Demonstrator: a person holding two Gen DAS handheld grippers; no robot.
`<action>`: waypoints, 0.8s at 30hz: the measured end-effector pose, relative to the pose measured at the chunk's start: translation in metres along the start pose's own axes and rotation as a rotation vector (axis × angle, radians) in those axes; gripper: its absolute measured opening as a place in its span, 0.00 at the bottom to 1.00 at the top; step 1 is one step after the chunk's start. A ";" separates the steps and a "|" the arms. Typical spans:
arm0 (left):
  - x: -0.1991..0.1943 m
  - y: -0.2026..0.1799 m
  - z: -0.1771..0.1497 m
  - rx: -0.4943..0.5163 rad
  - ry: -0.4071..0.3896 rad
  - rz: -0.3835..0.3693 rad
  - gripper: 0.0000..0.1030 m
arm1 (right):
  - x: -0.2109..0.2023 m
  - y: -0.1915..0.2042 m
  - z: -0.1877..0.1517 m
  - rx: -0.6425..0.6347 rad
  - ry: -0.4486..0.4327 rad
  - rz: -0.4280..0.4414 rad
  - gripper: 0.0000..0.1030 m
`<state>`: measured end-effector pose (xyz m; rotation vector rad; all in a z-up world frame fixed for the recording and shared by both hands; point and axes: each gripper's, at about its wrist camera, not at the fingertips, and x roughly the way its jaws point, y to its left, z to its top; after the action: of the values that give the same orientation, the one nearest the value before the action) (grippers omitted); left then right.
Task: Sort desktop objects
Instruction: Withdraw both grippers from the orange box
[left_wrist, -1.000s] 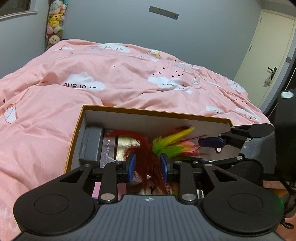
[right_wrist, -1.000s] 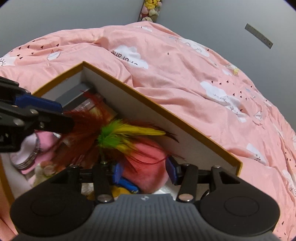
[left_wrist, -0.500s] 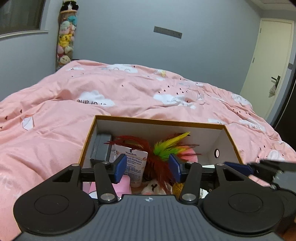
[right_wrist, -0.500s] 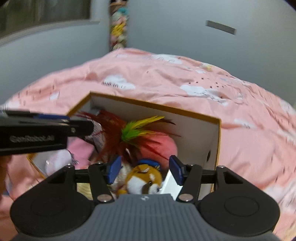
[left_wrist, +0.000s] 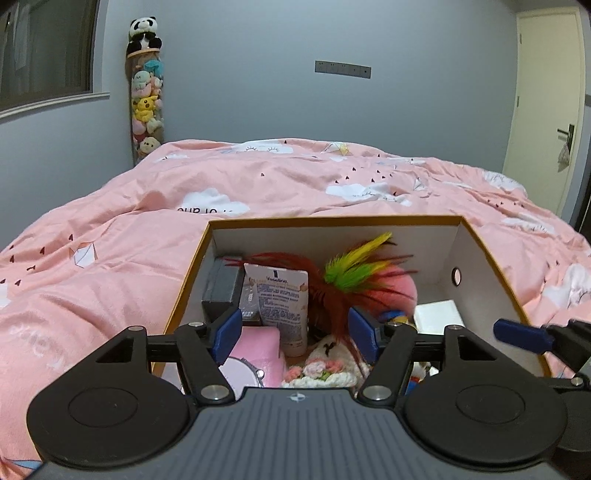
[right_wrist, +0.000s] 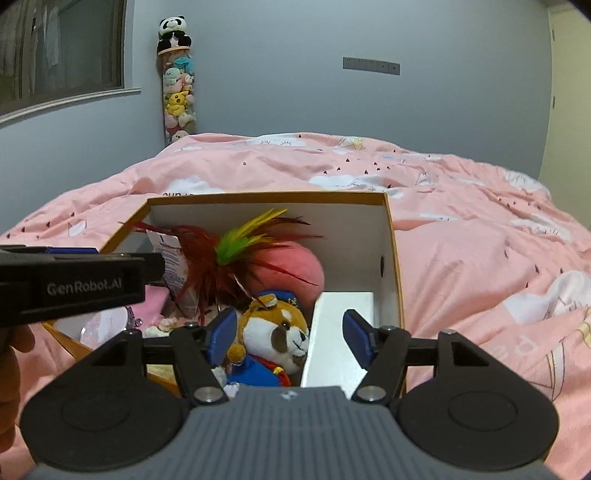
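Note:
An open cardboard box (left_wrist: 332, 221) (right_wrist: 391, 236) with an orange rim rests on the pink bed. It holds a feather toy (left_wrist: 354, 273) (right_wrist: 240, 243), a Vaseline tube (left_wrist: 280, 295), a grey case (left_wrist: 221, 284), a pink plush ball (right_wrist: 295, 266), a dog plush in blue uniform (right_wrist: 277, 332), a white box (right_wrist: 340, 332) and pink items (left_wrist: 255, 347). My left gripper (left_wrist: 295, 332) is open and empty above the box's near left. My right gripper (right_wrist: 290, 334) is open and empty above the dog plush.
A pink cloud-print duvet (left_wrist: 295, 177) covers the bed all around the box. A tube of plush toys (left_wrist: 146, 99) stands in the far corner. A door (left_wrist: 546, 96) is at the right. The left gripper's body (right_wrist: 74, 284) crosses the right wrist view.
Both grippers have drawn back and risen from the box. The left gripper, shut around the feather toy a second ago, has opened and let it go. The right gripper stays open.

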<state>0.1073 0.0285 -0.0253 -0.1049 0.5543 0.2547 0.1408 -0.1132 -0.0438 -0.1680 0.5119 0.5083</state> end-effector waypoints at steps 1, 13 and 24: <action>0.001 -0.001 -0.002 0.006 0.002 0.006 0.72 | 0.000 0.000 -0.001 -0.003 -0.004 -0.002 0.64; 0.015 0.000 -0.014 0.011 0.070 0.025 0.73 | 0.005 0.002 -0.012 -0.004 0.026 0.002 0.65; 0.024 0.001 -0.019 -0.012 0.141 -0.002 0.74 | 0.007 0.008 -0.016 -0.035 0.024 0.007 0.70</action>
<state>0.1170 0.0312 -0.0536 -0.1351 0.6926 0.2502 0.1354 -0.1077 -0.0612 -0.2061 0.5276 0.5225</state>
